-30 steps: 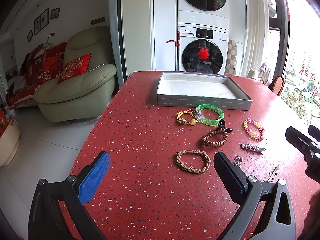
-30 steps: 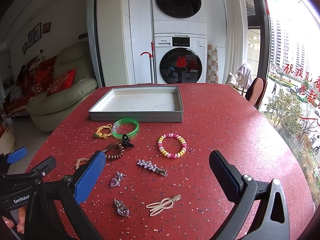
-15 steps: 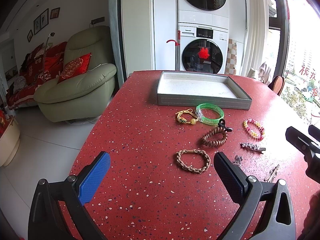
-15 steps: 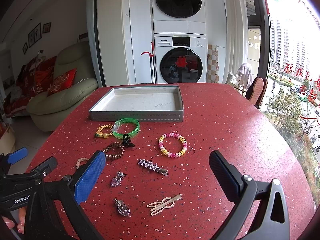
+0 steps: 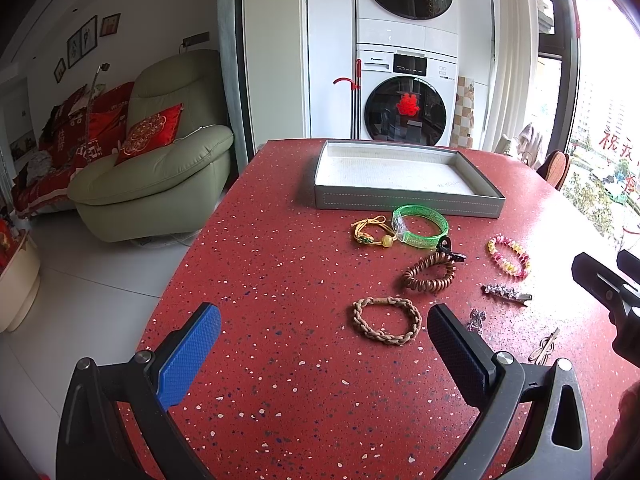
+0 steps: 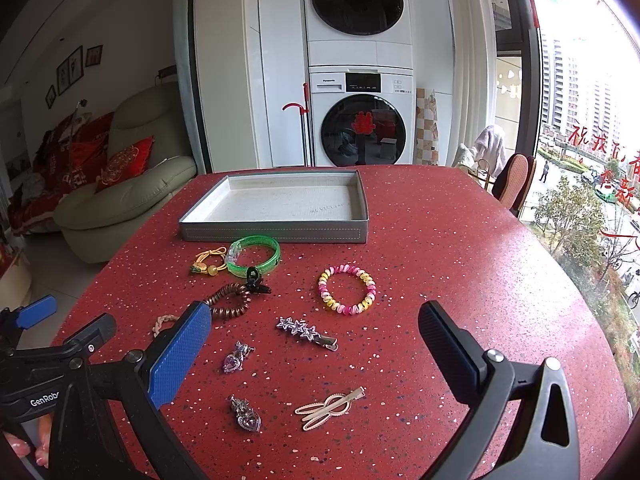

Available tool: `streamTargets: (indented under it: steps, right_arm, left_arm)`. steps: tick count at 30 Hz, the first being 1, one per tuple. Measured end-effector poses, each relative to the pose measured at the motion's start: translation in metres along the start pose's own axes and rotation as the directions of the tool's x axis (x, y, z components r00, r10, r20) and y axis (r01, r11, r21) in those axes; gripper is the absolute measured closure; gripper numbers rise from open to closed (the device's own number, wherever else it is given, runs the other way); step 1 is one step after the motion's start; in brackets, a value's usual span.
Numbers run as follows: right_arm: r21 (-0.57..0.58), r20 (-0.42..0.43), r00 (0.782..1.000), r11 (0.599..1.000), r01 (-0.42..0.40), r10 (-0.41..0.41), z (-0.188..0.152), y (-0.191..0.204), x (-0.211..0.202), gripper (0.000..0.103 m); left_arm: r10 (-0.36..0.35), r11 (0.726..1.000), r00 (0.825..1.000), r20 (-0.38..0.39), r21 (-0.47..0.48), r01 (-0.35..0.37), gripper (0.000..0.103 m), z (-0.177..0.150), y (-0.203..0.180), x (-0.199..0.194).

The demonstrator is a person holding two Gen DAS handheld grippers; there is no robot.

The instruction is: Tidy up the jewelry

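Left gripper (image 5: 324, 354), right gripper (image 6: 314, 350): black plastic frames, silver screws, one blue textured pad, one black pad each. White "GenRobo" lettering. Pink-nailed fingers (image 6: 18, 449) visible.

Right tool (image 6: 316, 354) view drifted slightly; jewelry shifted marginally in frame. Nothing else moved.

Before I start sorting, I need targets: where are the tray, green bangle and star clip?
tray (image 6: 276, 234): right wrist view, front wall.
green bangle (image 6: 256, 268): right wrist view, near rim.
star clip (image 6: 298, 327): right wrist view, star row.
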State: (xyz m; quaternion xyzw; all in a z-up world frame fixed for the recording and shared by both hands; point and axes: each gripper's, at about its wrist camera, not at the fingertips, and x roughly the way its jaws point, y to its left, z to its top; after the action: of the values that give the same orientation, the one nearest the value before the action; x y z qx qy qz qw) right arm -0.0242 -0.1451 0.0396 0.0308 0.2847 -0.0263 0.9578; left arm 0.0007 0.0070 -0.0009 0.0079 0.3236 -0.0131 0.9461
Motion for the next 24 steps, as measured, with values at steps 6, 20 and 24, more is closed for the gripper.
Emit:
streamTargets:
  steps: [6, 20, 24]
  right_arm:
    - [0.000, 0.000, 1.000, 1.000, -0.001, 0.001, 0.0000, 0.0001, -0.0003, 0.000]
    - [0.003, -0.002, 1.000, 1.000, -0.005, 0.005, -0.0006, 0.0024, -0.0012, 0.000]
    - [0.002, -0.002, 1.000, 1.000, -0.005, 0.005, -0.0007, 0.0021, -0.0010, 0.000]
  left_arm:
    - [0.000, 1.000, 1.000, -0.002, -0.001, 0.000, 0.000, 0.0003, 0.0001, 0.0000]
    - [-0.001, 1.000, 1.000, -0.008, -0.003, 0.001, 0.000, 0.0011, 0.0002, -0.0004]
    - [-0.002, 1.000, 1.000, -0.012, -0.003, 0.002, 0.000, 0.0008, -0.0004, -0.0004]
